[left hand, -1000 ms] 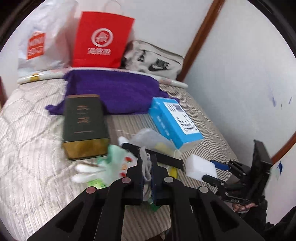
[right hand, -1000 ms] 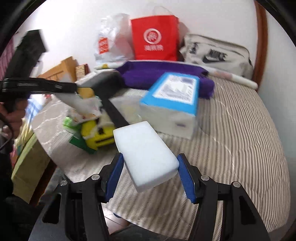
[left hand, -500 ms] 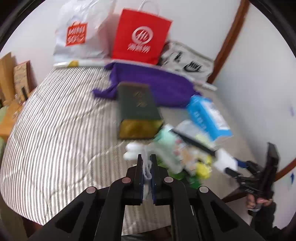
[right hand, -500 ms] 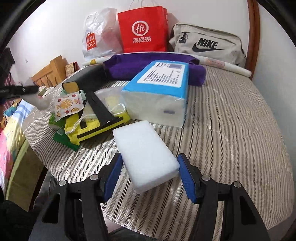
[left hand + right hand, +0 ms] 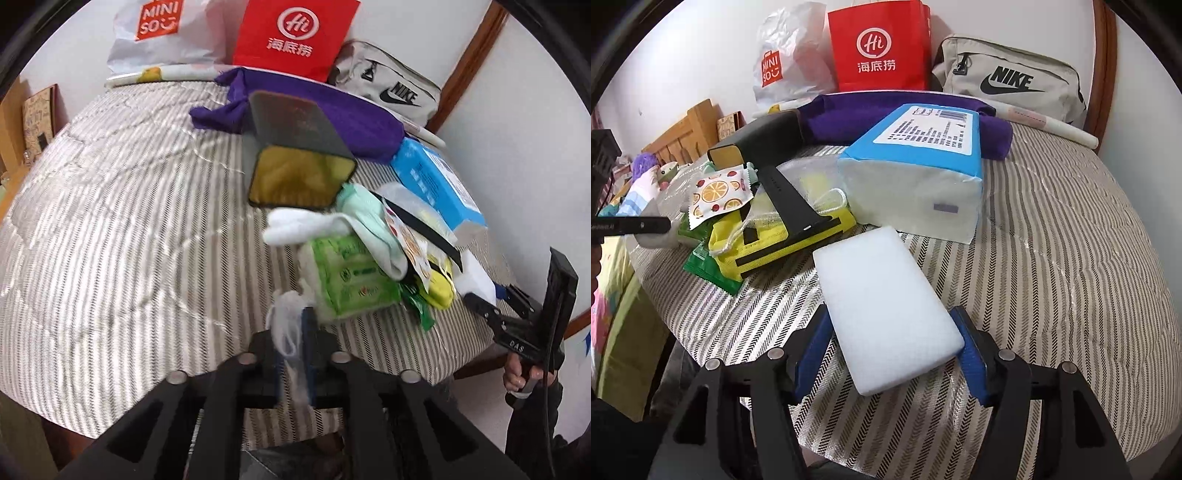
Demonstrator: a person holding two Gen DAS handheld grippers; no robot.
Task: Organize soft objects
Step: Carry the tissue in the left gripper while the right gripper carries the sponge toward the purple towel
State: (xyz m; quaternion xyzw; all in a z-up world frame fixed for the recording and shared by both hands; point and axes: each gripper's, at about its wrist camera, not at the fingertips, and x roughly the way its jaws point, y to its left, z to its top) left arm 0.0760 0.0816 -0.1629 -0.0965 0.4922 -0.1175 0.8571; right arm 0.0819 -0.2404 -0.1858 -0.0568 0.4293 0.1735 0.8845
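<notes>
Both tongs are working over the striped mattress (image 5: 1071, 240). Left gripper (image 5: 293, 343): jaws nearly together and opening, with a white mesh drawstring pouch (image 5: 286, 321) between them; blur is hiding whether the pads are pressing on it. Right gripper (image 5: 892, 354): jaws are opening around a white foam sponge (image 5: 882, 302), which is lying flat on the mattress between the blue pads; the pads are standing just beside its long edges, contact uncertain.

Just ahead and right of the left gripper, a green wet-wipe pack (image 5: 347, 277) is lying with a pale green and white sock (image 5: 332, 225) draped over it. Beyond those, a dark green box (image 5: 295, 147) is sitting tilted, and a purple towel (image 5: 332, 107) is lying behind it.

Ahead of the right gripper, touching the sponge's far end, a blue tissue pack (image 5: 916, 162) is resting. Ahead and left, a yellow and black squeegee (image 5: 790, 221) is lying on a heap with a fruit-print sachet (image 5: 716, 192).

Far from both tongs, against the wall, a red paper bag (image 5: 879, 44), a white plastic bag (image 5: 790, 59) and a grey Nike bag (image 5: 1012, 77) are standing.
</notes>
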